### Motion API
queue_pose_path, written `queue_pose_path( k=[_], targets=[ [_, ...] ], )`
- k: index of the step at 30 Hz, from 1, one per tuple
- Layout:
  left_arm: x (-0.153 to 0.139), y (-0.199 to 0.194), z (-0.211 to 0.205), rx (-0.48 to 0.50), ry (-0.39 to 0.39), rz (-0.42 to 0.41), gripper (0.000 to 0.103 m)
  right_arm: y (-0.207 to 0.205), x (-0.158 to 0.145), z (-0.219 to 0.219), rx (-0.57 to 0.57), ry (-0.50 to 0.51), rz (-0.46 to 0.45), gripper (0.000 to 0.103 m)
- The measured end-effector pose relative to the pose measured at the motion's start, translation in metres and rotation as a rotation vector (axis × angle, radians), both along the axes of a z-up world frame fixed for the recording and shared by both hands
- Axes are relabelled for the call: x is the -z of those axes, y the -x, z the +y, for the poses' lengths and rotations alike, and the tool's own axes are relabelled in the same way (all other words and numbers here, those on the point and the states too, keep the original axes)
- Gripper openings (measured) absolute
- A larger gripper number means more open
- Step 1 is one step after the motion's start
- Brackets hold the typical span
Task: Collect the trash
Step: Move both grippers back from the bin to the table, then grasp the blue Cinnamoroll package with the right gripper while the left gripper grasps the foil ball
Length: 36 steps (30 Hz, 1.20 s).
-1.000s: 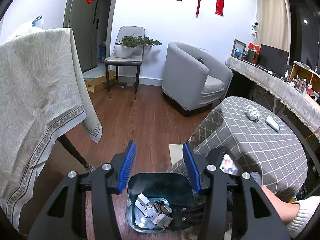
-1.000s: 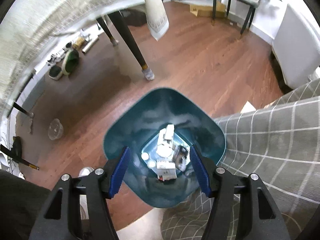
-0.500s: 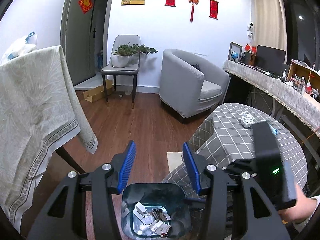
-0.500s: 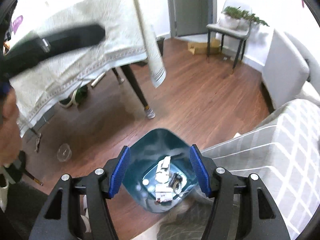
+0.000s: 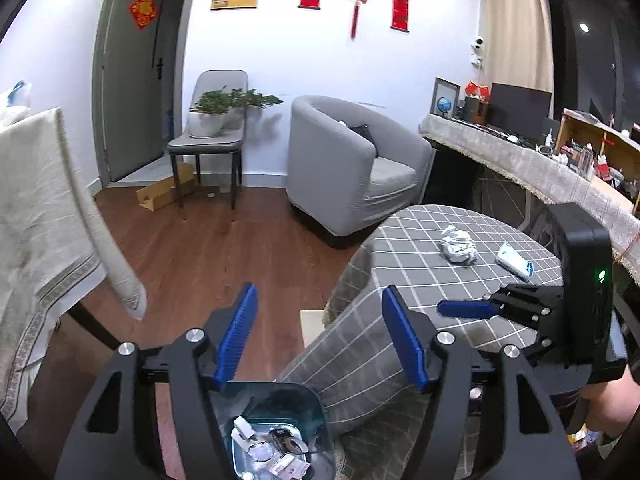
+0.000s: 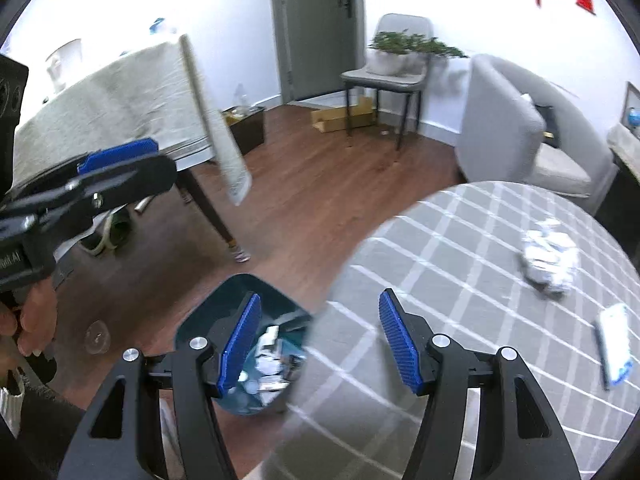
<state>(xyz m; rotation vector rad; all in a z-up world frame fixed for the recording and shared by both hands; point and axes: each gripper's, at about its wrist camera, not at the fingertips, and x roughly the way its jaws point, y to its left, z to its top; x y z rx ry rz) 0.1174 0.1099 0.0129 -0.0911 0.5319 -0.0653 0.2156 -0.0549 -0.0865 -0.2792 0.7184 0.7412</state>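
A teal trash bin point(image 5: 276, 432) point(image 6: 244, 344) holding several scraps stands on the floor beside the round table with a grey checked cloth point(image 5: 420, 280) point(image 6: 460, 280). On that table lie a crumpled white wrapper point(image 5: 458, 245) point(image 6: 550, 258) and a flat white and blue packet point(image 5: 514, 266) point(image 6: 614, 344). My left gripper point(image 5: 320, 336) is open and empty, raised above the bin. My right gripper point(image 6: 318, 338) is open and empty over the table's near edge; it also shows at the right of the left wrist view point(image 5: 520, 312).
A large table with a pale cloth point(image 5: 36, 220) point(image 6: 120, 112) stands to the left. A grey armchair point(image 5: 352, 164), a chair with a potted plant point(image 5: 212, 128) and a cardboard box point(image 5: 164, 194) stand along the far wall. A cluttered counter point(image 5: 540, 164) runs at right.
Both grippers have risen from over the bin and tilted up. The right gripper has swung right over the checked table. Both stay open and empty.
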Motion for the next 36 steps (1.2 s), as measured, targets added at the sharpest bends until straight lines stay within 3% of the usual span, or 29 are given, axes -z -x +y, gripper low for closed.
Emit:
queue_pose_path(
  k=[4, 13, 19, 26, 36],
  targets=[
    [0.004, -0.011, -0.020, 0.020, -0.011, 0.006, 0.074, -0.007, -0.002, -0.028, 0.058, 0.010, -0.042, 0.063],
    [0.010, -0.031, -0.051, 0.049, -0.017, 0.013, 0.084, -0.027, -0.007, -0.096, 0.180, -0.010, -0.110, 0.079],
    [0.007, -0.043, -0.074, 0.078, -0.029, 0.012, 0.092, -0.046, -0.007, -0.140, 0.233, -0.054, -0.092, 0.087],
    [0.015, -0.065, -0.106, 0.093, -0.035, 0.039, 0.094, -0.062, -0.007, -0.185, 0.262, -0.052, -0.084, 0.096],
    [0.028, -0.098, -0.132, 0.117, -0.014, 0.102, 0.095, -0.095, -0.002, -0.220, 0.289, -0.049, -0.040, 0.099]
  ],
)
